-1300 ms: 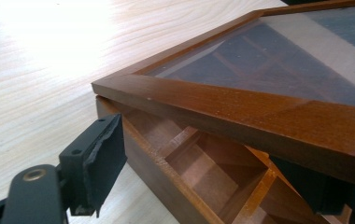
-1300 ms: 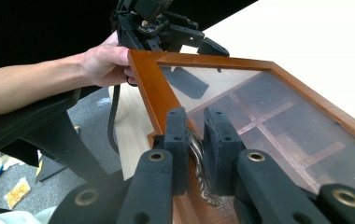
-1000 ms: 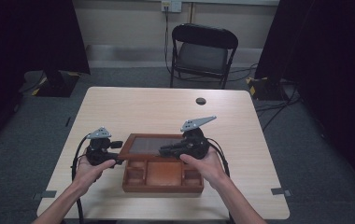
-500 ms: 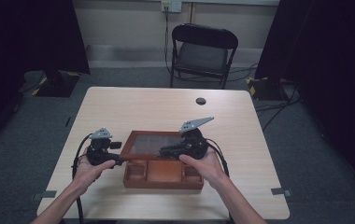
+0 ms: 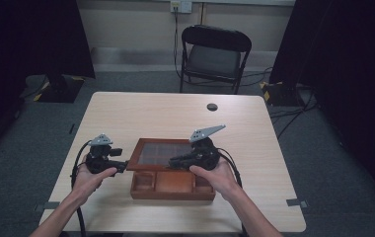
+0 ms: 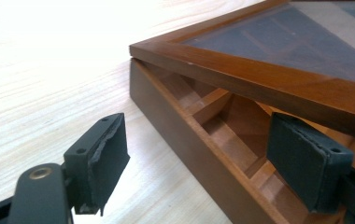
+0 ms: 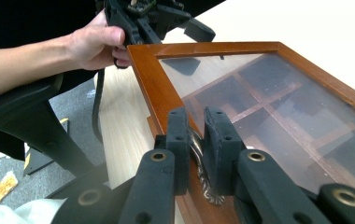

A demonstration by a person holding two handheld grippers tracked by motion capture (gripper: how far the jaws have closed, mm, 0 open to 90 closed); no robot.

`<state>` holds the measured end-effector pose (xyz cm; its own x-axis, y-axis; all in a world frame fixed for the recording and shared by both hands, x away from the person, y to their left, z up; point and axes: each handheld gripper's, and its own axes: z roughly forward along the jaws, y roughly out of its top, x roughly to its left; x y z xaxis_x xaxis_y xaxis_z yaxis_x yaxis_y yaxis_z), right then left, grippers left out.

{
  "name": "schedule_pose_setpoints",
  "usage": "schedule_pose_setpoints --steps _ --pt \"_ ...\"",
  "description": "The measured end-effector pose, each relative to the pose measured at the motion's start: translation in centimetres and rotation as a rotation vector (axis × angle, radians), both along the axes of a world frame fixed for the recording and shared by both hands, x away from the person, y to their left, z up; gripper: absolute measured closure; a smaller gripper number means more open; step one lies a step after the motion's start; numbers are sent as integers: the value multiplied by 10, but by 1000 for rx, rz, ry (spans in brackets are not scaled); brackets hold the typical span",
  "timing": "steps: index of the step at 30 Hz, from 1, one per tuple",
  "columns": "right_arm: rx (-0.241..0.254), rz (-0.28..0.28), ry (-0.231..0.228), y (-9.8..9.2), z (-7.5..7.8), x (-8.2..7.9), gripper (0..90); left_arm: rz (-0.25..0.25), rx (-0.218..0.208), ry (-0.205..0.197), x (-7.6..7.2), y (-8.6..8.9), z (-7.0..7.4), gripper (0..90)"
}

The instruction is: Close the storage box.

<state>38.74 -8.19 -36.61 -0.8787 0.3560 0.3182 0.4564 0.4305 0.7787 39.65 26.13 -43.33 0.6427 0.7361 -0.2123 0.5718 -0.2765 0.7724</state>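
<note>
A brown wooden box (image 5: 173,191) with several compartments sits near the table's front edge. Its glass-paned lid (image 5: 163,153) is tilted up at the front. My right gripper (image 5: 171,162) is shut on the small metal handle (image 7: 199,150) on the lid's front frame (image 7: 154,79). My left gripper (image 5: 124,167) is open at the box's left end. In the left gripper view it (image 6: 199,154) straddles the box's side wall (image 6: 185,135): one pad is over the table, the other inside beneath the raised lid (image 6: 241,74). The right gripper view shows my right gripper (image 7: 196,135) and, farther off, the left gripper (image 7: 157,18).
A small dark round object (image 5: 211,106) lies at the table's far side. A black chair (image 5: 215,52) stands beyond the table (image 5: 175,118). Cables trail from both grippers off the front edge.
My left gripper has edged right, closer to the box's left end. The right gripper keeps its hold and the lid stays tilted up.
</note>
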Motion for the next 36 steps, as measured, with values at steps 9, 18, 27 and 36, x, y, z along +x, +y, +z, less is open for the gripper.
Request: schedule_pose_setpoints --steps 9,18,27,36 --pt "-28 13 -2 2 -6 -4 815 17 36 -18 2 7 2 197" --pt "-71 37 9 6 -19 -9 815 26 20 -11 3 7 1 196" --pt "-136 70 41 11 -42 -14 816 21 21 -11 3 5 1 196" --pt "-168 86 65 14 -54 -13 817 3 36 -6 3 2 0 193"
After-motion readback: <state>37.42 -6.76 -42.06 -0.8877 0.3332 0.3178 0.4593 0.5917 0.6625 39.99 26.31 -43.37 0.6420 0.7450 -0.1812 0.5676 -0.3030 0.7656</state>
